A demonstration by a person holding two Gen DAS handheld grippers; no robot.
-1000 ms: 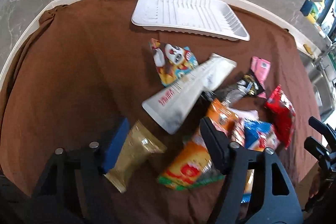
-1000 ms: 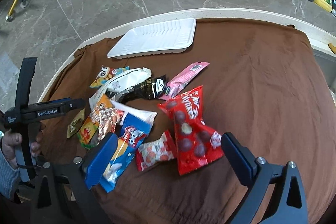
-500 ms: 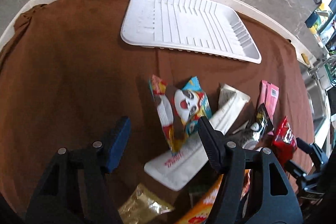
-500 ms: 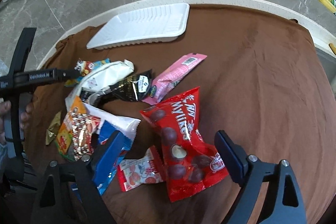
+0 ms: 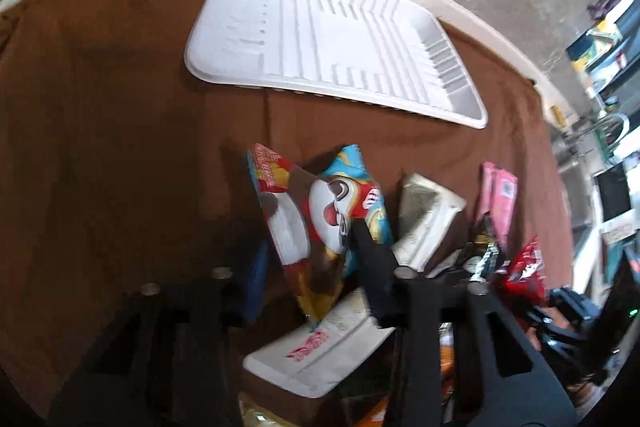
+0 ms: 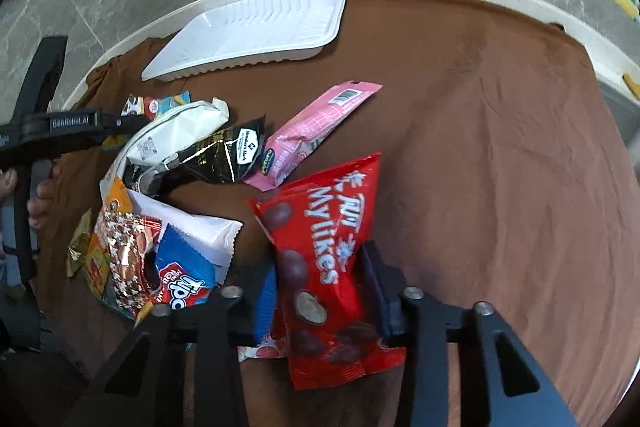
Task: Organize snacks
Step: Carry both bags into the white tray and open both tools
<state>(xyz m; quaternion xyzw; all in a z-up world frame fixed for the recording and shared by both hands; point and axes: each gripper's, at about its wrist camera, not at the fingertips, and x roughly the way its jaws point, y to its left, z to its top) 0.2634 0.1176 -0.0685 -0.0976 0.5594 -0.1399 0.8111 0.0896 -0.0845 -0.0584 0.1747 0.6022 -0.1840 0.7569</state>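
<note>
Your left gripper [image 5: 310, 267] jaws straddle the colourful cartoon-face snack packet [image 5: 320, 223], released; your right gripper [image 6: 320, 287] straddles the red chocolate-ball bag [image 6: 324, 267], released.

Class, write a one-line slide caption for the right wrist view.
Right gripper straddles the red Mylikes bag; white tray sits unfilled beyond the snack pile.

"What do the grabbers look like?"
"The right gripper [image 6: 320, 287] is black with blue pads [image 6: 265, 301] and silver screws."
"And the left gripper [image 5: 308, 267]?"
"Black too, with white 'GenRobot.AI' letters."
</note>
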